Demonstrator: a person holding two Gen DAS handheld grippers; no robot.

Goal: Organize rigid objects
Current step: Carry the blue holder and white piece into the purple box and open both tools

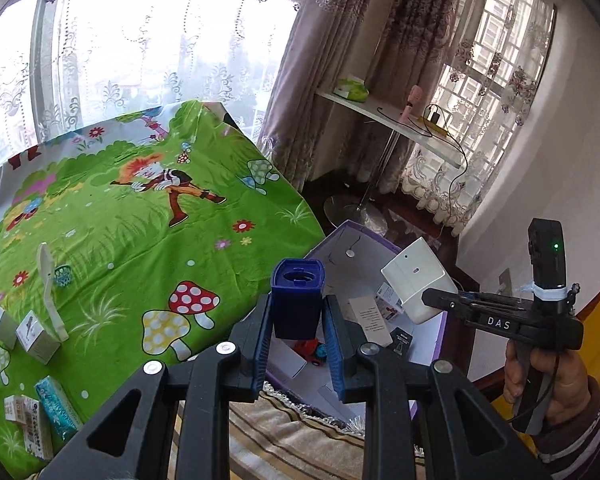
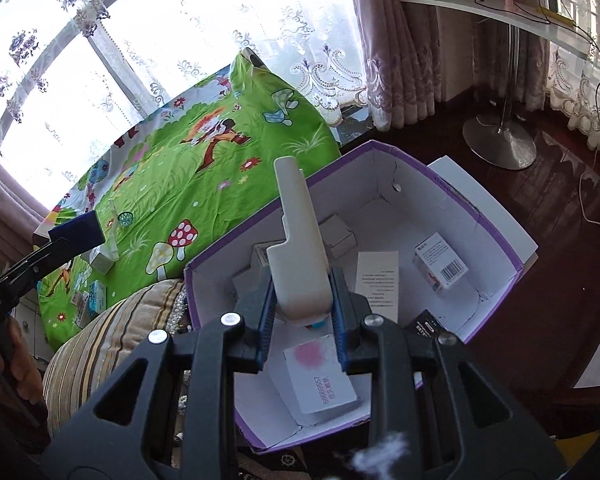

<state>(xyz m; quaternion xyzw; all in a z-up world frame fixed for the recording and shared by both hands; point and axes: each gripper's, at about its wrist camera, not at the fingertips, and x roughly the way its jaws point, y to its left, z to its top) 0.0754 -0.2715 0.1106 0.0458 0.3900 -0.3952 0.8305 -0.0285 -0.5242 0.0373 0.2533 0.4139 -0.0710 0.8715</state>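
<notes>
Left tongs [image 1: 298,320]: clamped on a blue container [image 1: 297,300], the blue pads pressing its two flat sides low on the body, open top facing up.
Blue container: looks like hard moulded plastic, hollow and probably light; the smooth walls could slide in the pads, so a hold low and square across the flat faces seems soundest.
Right tongs [image 2: 302,312]: clamped on the lower end of a white plastic piece [image 2: 300,248], which stands up and away from the pads.
White plastic piece: stiff, likely light, but long; held by one end it may lever and twist.
Where they are: both are carried in the air over the purple-edged box [image 2: 500,236], which sits right of the green tabletop [image 1: 140,216].
Box contents: small cartons [image 2: 440,266] and a paper slip [image 2: 378,280] already lie inside.
Still on the tabletop: a white spoon-like tool [image 1: 50,292] and several small boxes [image 1: 36,336] at the near left.
</notes>
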